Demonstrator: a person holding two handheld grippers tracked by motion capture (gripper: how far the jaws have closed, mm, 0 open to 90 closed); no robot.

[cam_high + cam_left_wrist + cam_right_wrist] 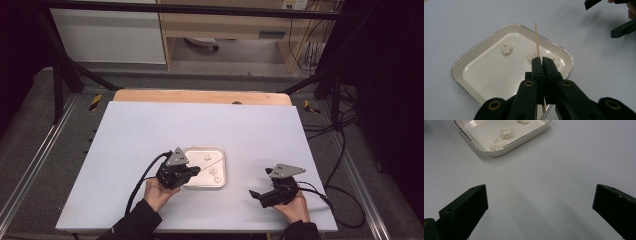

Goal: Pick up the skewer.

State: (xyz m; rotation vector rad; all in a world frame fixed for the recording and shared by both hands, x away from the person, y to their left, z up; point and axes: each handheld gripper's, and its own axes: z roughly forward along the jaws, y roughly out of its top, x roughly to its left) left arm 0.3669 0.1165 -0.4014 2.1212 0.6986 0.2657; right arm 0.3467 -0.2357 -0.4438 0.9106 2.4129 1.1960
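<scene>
The left tool (543,61) is clamped on a thin wooden skewer (537,41), jaws pressed together with the stick pinched between them so that its pointed end reaches forward over the tray (459,67). That shallow cream tray with a metal rim sits on the white table (125,135), and in it lie three small white lumps (506,49), one apart toward the far corner and two close together just under the skewer's line. The right tool (260,196) rests near the table's front edge, well apart from the tray, its jaws spread wide with nothing between them. The step in hand looks like spearing: the stick is gripped and aimed but no lump is on it yet. The next move likely calls for tipping the point down onto one lump and pressing through it without pushing it along the slick tray floor; the idle right tool could brace the tray or the lump.
</scene>
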